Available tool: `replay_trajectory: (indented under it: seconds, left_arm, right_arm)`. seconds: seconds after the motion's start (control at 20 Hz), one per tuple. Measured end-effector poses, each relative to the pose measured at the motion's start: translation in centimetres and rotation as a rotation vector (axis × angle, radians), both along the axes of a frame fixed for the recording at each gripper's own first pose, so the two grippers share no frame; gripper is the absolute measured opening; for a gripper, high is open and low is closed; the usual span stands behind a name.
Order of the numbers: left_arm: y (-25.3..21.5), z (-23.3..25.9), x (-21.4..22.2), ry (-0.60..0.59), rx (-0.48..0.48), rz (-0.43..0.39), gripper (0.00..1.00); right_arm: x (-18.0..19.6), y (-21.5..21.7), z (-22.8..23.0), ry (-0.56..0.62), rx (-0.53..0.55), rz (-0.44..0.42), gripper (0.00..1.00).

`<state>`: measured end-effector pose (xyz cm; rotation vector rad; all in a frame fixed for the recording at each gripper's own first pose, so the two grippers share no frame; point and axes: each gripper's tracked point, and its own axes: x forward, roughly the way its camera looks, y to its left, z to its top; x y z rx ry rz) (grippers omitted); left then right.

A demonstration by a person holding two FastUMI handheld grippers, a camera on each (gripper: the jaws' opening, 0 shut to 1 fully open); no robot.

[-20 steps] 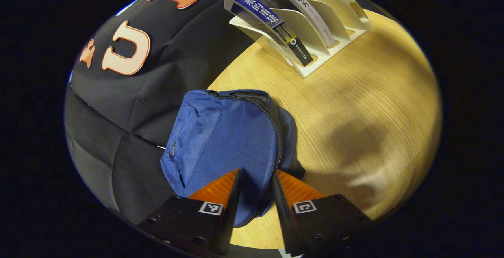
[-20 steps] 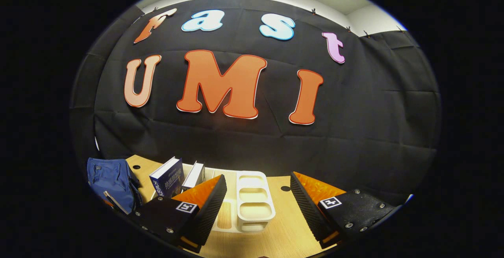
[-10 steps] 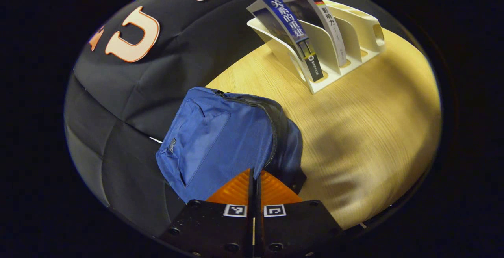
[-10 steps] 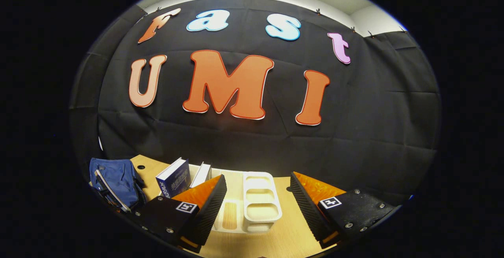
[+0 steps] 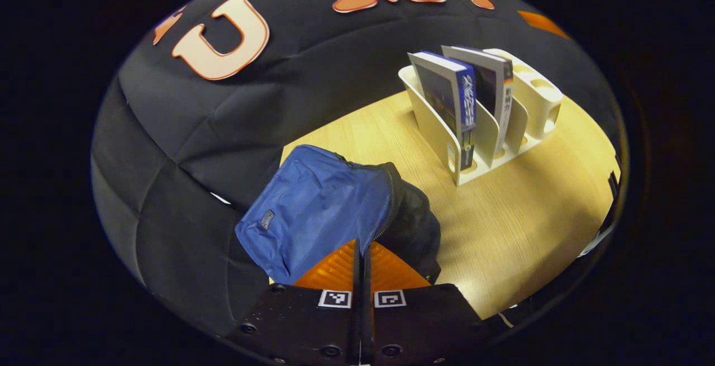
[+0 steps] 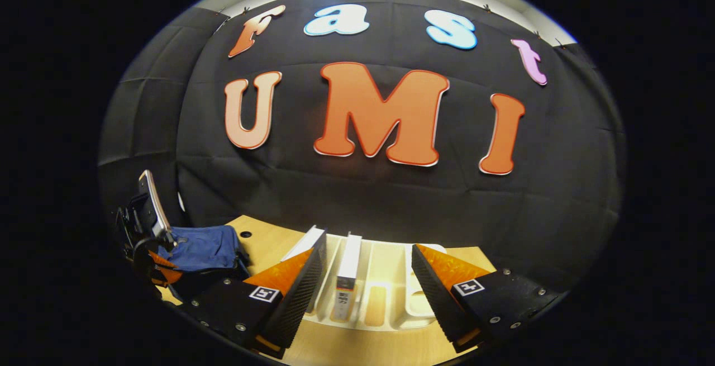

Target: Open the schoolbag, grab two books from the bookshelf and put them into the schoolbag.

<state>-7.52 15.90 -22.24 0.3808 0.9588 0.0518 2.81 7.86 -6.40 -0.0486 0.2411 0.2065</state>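
A blue schoolbag (image 5: pixel 318 209) lies at the table's left edge against the black wall, its zipper line gaping onto a dark inside. My left gripper (image 5: pixel 360 248) is shut on the bag's near edge by the zipper; what sits between the pads is hidden. A cream bookshelf (image 5: pixel 530 103) stands farther right with a blue-spined book (image 5: pixel 447 98) and a white-spined book (image 5: pixel 491 81) upright in its slots. My right gripper (image 6: pixel 366 252) hangs open just before the bookshelf (image 6: pixel 385 299), the white-spined book (image 6: pixel 349 260) between its fingers' lines and apart from both. The schoolbag (image 6: pixel 201 248) sits far left.
The wooden table (image 5: pixel 530 204) has bare room between bag and shelf and toward its right edge. The black cloth wall runs close behind both. The shelf's right-hand slots (image 6: pixel 419 299) hold nothing.
My left gripper closed on the bag's edge and drew it up and back, so the zipper gap widened. The right gripper swung left toward the books and stayed open.
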Motion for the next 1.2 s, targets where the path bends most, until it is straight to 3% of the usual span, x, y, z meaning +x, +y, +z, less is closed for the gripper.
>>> replay_trajectory:
  seconds: [0.45, 0.9, 1.2]
  left_arm:
    - [4.5, 6.3, 3.5, -0.033, -0.108, 0.015, 0.01]
    - [5.4, 8.2, 5.1, -0.008, -0.226, 0.033, 0.00]
    - [5.7, 8.6, 5.3, -0.007, -0.265, 0.042, 0.01]
  right_arm:
    - [4.1, 8.3, -4.0, 0.259, -0.047, 0.137, 0.97]
    - [8.5, 11.0, -9.2, 0.585, -0.084, 0.082, 0.96]
    - [11.0, 11.8, -12.2, 0.713, -0.170, 0.031, 0.81]
